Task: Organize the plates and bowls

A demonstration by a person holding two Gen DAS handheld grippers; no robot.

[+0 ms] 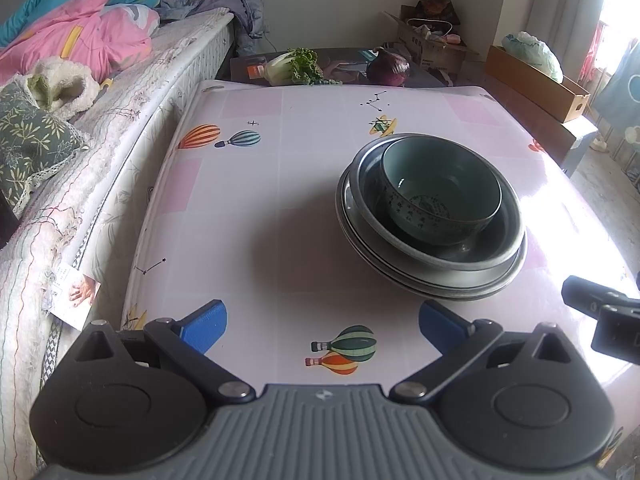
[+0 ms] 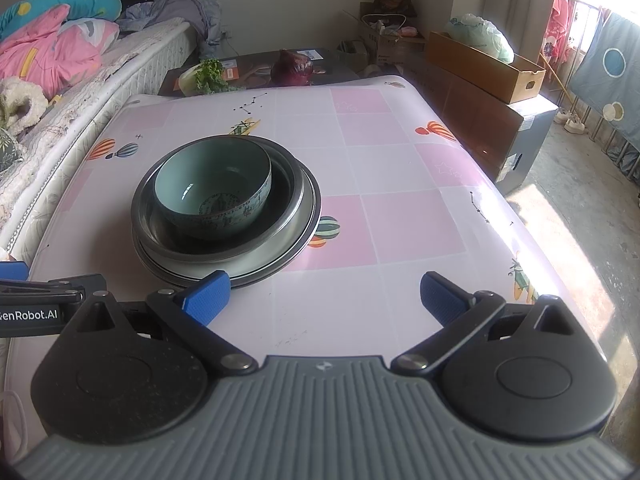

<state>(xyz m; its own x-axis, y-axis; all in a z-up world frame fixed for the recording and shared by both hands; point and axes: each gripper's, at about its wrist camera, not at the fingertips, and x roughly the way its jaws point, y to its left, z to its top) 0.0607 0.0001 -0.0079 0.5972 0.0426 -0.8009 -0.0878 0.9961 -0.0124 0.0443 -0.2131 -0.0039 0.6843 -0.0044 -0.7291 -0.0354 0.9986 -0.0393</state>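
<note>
Judging from how the dishes lay, the task seemed almost finished: everything was already gathered into one pile on the table, and no loose plate or bowl was visible anywhere else on it. What could remain, as I judged it, was only to straighten the pile or to carry it away.

The pile stood in the middle part of the table, nearer to the bed side. At the bottom there were flat metal plates, at least two by the rims, though the exact number could not be told. On them sat a wider, shallow metal bowl, and inside it a deep green bowl with a dark pattern on its outer wall and on its inner bottom. The green bowl was pushed toward the far left side of the metal bowl, not in its centre, and it looked empty. The upper pieces also sat a little off-centre on the plates.

The left gripper had its blue fingers wide apart and held nothing; its right finger was close to the near rim of the pile. The right gripper was likewise spread apart and empty, with its left finger just beside the plates' near edge.
</note>
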